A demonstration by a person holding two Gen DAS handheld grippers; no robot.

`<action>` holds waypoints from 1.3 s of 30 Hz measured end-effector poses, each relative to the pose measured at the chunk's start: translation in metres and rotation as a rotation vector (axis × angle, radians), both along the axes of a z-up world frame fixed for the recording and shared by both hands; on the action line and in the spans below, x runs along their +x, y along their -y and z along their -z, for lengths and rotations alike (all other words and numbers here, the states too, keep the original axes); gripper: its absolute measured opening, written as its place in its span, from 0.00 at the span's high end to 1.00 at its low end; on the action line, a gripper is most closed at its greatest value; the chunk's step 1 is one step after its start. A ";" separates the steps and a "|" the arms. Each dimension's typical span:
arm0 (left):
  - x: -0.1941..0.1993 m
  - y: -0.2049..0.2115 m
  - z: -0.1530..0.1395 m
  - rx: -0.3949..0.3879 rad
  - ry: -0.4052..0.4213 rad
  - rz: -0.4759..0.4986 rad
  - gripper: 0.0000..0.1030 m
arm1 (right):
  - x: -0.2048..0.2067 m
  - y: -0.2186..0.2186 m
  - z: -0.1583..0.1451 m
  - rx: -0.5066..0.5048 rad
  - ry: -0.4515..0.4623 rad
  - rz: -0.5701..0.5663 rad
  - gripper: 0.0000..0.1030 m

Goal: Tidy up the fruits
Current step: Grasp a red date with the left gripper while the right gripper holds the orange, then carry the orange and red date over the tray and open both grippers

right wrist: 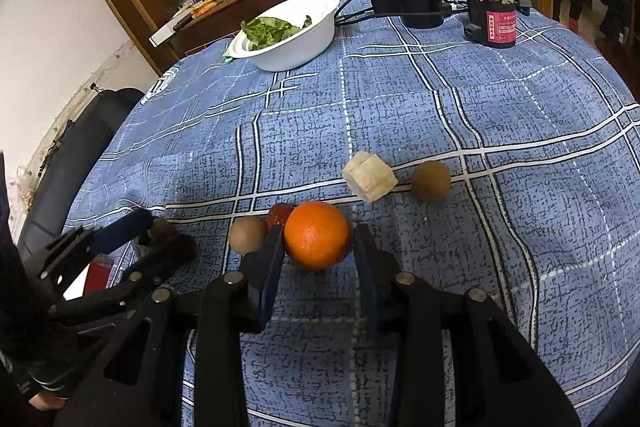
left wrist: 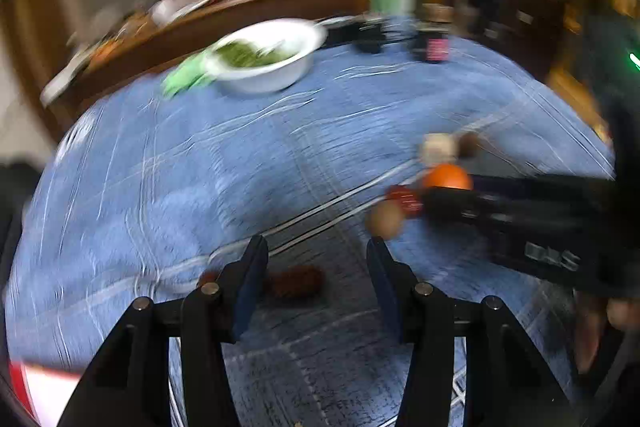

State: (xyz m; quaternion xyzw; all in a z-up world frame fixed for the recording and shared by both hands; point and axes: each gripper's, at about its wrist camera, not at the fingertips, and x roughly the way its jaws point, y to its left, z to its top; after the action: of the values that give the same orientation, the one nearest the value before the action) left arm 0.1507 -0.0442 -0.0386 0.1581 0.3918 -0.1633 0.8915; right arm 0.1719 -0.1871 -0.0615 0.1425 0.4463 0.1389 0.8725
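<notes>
orange fruit [right wrist: 317,235], blue plaid tablecloth [right wrist: 520,131]

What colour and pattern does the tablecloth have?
The tablecloth is blue with a plaid of white and dark lines; the right wrist view shows it best.

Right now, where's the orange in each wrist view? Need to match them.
Left wrist: orange at right of centre, blurred, at the tip of the right gripper coming in from the right edge.
Right wrist: orange low centre, between the right gripper's open fingers.
Shared landmark: white bowl of greens, far side of the table.
</notes>
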 end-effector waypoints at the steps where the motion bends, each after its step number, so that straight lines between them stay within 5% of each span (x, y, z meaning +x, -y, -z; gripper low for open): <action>1: -0.001 0.003 0.002 0.038 0.008 0.048 0.51 | 0.001 0.000 0.000 0.002 -0.001 -0.001 0.64; 6: 0.011 -0.013 0.021 0.019 -0.084 0.103 0.48 | 0.002 0.001 0.001 0.010 -0.003 -0.004 0.64; 9: 0.013 -0.020 0.022 -0.055 -0.127 0.096 0.65 | 0.002 0.001 0.001 0.014 -0.005 -0.008 0.64; 20: 0.017 -0.011 0.023 -0.073 -0.107 0.035 0.69 | 0.003 -0.001 0.001 0.007 -0.001 -0.015 0.64; 23: 0.014 -0.010 0.022 -0.083 -0.109 0.028 0.83 | 0.003 -0.001 0.001 0.007 -0.002 -0.017 0.64; 32: -0.006 -0.007 0.011 -0.091 -0.129 -0.019 0.83 | 0.004 -0.002 0.002 -0.004 0.001 -0.026 0.64; 39: -0.056 -0.024 -0.017 -0.162 -0.107 -0.175 0.83 | -0.008 -0.008 -0.009 -0.056 0.004 -0.027 0.64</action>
State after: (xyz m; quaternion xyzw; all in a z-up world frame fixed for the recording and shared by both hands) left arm 0.0947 -0.0207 -0.0218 0.0418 0.4366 -0.1243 0.8900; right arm 0.1636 -0.1793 -0.0525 0.1117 0.4502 0.1384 0.8751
